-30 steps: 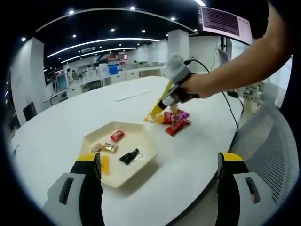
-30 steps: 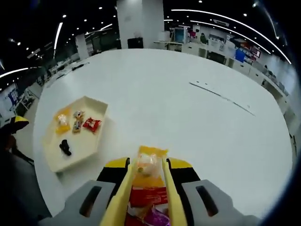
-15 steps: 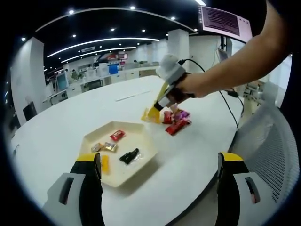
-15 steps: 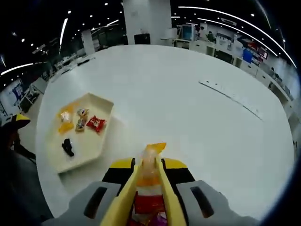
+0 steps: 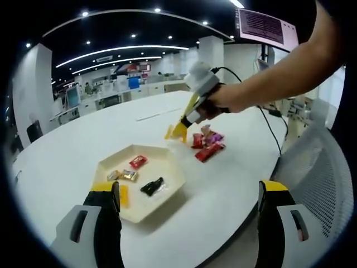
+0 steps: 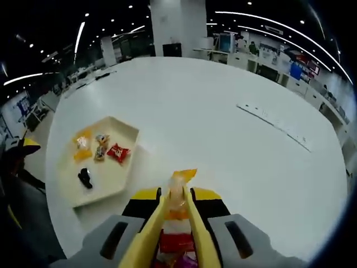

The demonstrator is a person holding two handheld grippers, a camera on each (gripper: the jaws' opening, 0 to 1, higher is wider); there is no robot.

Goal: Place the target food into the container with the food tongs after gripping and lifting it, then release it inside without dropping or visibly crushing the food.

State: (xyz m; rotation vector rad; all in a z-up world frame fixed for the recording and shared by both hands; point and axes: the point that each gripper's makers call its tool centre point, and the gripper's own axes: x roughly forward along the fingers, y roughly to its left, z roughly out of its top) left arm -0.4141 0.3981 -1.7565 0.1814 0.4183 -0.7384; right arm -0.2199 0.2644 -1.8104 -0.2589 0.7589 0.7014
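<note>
Yellow tongs (image 6: 175,223), squeezed by right gripper (image 6: 174,215), pinch an orange snack packet (image 6: 179,192) above the table (image 6: 234,145). Left gripper (image 5: 189,220) spread, idle. Carry level over hexagonal tray (image 6: 125,167), hold squeeze constant, release low.

A big white table (image 5: 83,139) stands in an open office. Far behind it are desks (image 5: 139,86) and a white pillar (image 6: 177,28). A mesh chair (image 5: 323,184) is near on the right.

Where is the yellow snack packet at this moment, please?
In the left gripper view the yellow snack packet hangs pinched in the yellow tongs, above the table between the tray and the pile of packets.
</note>
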